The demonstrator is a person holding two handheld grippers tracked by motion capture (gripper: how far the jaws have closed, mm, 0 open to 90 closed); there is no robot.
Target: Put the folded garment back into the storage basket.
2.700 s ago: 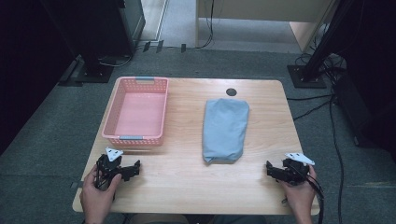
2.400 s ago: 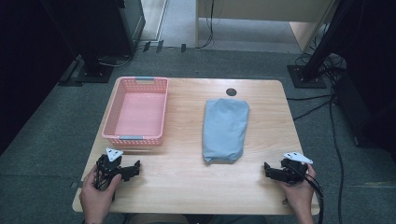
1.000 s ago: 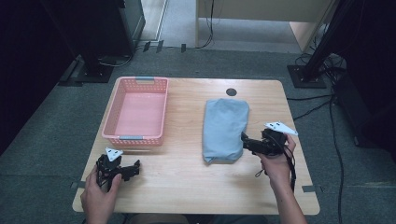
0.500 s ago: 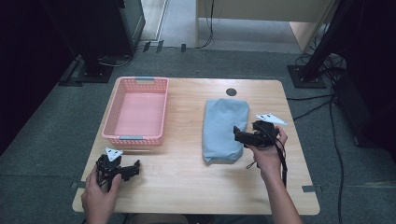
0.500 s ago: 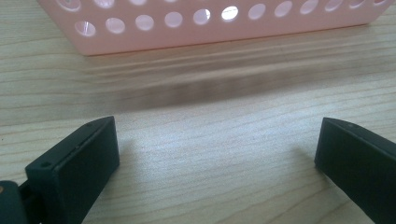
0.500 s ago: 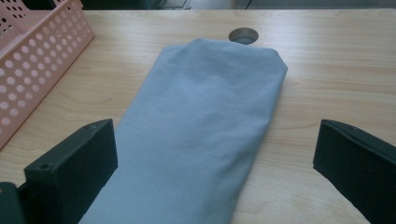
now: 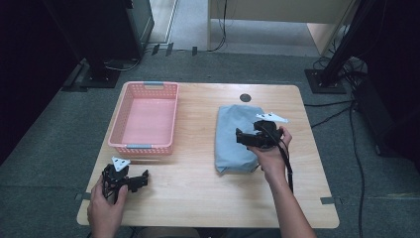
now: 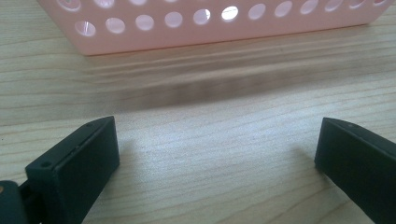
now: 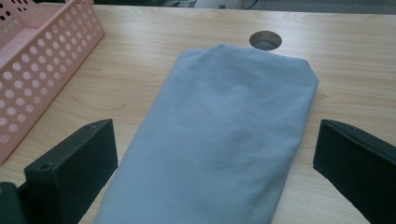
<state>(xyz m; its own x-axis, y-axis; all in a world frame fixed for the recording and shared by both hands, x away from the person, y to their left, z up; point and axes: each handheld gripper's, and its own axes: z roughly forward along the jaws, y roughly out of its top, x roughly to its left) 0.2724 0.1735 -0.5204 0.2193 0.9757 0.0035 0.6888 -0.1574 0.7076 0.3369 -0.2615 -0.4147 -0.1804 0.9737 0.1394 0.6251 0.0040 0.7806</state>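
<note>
High view: right gripper (image 7: 242,138) hovers over the folded grey cloth (image 7: 233,136), fingers open; nothing is gripped yet. Left gripper (image 7: 141,179), fingers open, rests near the empty pink basket (image 7: 144,147).

Pale wooden table (image 7: 198,188) in middle of view, carpeted floor around. Pink perforated plastic basket (image 7: 145,118) on left half of table, toward far edge. Folded grey-blue cloth (image 7: 233,136) on right half, lengthwise front to back, well apart from basket. Round cable hole (image 7: 245,97) just behind cloth's far end. Right gripper (image 7: 241,138) over cloth's right part, jaws set wide across it. Left gripper (image 7: 141,179) at near left, just before basket's near wall, jaws wide over bare tabletop.
</note>
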